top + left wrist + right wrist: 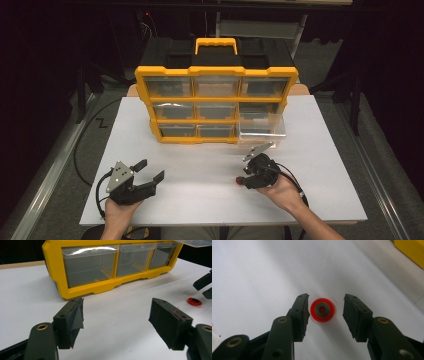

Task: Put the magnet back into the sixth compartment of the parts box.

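On the white table (200,200) I count one yellow organizer (216,102) at upper centre with nine clear drawers, one drawer (261,131) pulled out at its lower right, one red ring (322,309), and two grippers.

Yellow plastic organiser cabinet (216,105) with black top, yellow carry handle and clear drawers in three rows, standing upright at the far middle of the white worktop (150,150). One clear plastic drawer (262,131) pulled out at lower right.
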The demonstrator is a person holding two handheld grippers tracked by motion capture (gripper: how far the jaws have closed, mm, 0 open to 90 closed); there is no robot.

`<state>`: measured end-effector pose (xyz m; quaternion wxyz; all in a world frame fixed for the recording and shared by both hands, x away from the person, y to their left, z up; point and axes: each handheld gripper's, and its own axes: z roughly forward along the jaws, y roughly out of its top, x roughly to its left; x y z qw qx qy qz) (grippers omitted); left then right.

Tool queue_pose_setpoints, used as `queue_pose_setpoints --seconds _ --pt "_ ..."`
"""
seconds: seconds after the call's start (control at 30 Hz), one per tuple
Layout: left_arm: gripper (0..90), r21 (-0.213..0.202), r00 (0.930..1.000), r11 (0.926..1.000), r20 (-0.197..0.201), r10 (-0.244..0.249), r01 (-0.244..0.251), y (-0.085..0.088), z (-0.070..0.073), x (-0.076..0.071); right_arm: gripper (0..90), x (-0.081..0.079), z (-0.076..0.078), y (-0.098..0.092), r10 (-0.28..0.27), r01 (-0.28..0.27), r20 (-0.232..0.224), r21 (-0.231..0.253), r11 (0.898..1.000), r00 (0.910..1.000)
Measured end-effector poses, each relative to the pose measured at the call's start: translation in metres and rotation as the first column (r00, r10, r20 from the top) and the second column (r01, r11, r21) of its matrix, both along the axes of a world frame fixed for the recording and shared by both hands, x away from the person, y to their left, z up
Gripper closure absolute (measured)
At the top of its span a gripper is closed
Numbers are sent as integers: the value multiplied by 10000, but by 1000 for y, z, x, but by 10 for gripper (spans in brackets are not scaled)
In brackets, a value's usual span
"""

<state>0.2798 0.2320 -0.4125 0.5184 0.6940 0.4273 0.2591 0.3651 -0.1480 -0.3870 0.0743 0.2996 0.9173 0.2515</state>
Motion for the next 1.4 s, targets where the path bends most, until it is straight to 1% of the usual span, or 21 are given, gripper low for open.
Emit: queue_pose_setpoints --seconds 0.03,0.23,0.37,0.47,0.67,0.77,0.9,1.0,1.23,1.4 --pt "275 7 10000 10000 -5 1 -1 0 0 0 575 1 -2 1 34 -36 -96 -141 9999 9999" --pt "275 96 10000 9999 -31 -66 67 -2 0 1 576 3 -4 3 61 -66 -151 -292 9996 9999" --pt "275 102 10000 9999 -37 -69 70 -2 0 1 576 4 -4 4 88 -98 -232 -432 9990 9997" --pt "275 45 10000 10000 -15 -31 31 -1 0 0 576 5 -6 7 131 -156 -382 -636 9979 9992" --pt "275 47 10000 10000 -22 -30 30 -1 0 1 572 6 -9 10 171 -207 -475 -774 9968 9987" --pt "275 53 10000 10000 -23 -37 38 -1 0 1 568 7 -10 12 249 -299 -521 -982 9947 9983" --pt "275 42 10000 10000 -13 -36 36 0 0 1 567 8 -12 15 260 -324 -599 -1085 9936 9979" --pt "274 42 10000 10000 -10 -38 38 0 0 1 567 8 -12 17 322 -403 -652 -1278 9910 9974" --pt "274 28 10000 10000 11 -22 22 0 0 0 576 10 -15 19 258 -366 -764 -1434 9890 9967" --pt "275 41 10000 10000 32 -1 1 0 0 0 603 10 -15 19 269 -374 -706 -1510 9878 9971"
